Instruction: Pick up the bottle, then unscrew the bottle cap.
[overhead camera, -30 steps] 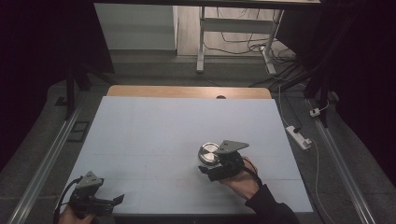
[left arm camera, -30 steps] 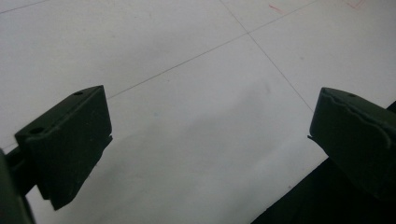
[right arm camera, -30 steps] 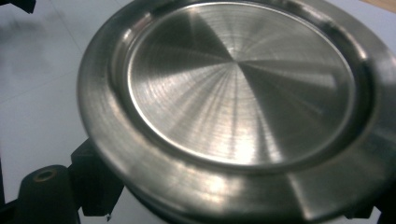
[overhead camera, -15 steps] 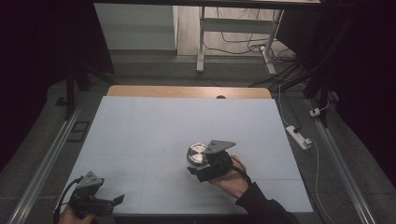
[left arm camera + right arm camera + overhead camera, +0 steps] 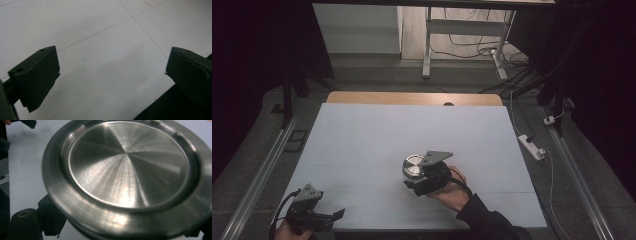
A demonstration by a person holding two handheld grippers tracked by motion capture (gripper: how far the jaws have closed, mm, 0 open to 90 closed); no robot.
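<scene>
The wide desk [image 5: 362, 135] with its pale grey-white sheet and a strip of bare wood along the far edge carries the work, and most of its surface lies open, so nothing on it blocks a path in any direction. The round brushed-steel dish [image 5: 413, 165] sits just right of centre toward the near edge, clenched at its rim by the right tool [image 5: 424, 176], which reaches in from about five o'clock of the dish; in the right gripper view the dish [image 5: 128, 167] looms large and tilted, its flat well facing the camera, which suggests a rim grip chosen to carry it level across the sheet. The left tool [image 5: 319, 215] rests at the near left corner, at about eight o'clock from the dish and well apart, its jaws spread wide over bare sheet, holding nothing, seemingly parked out of the way. A white power strip [image 5: 532, 146] lies on the floor beyond the right edge.
</scene>
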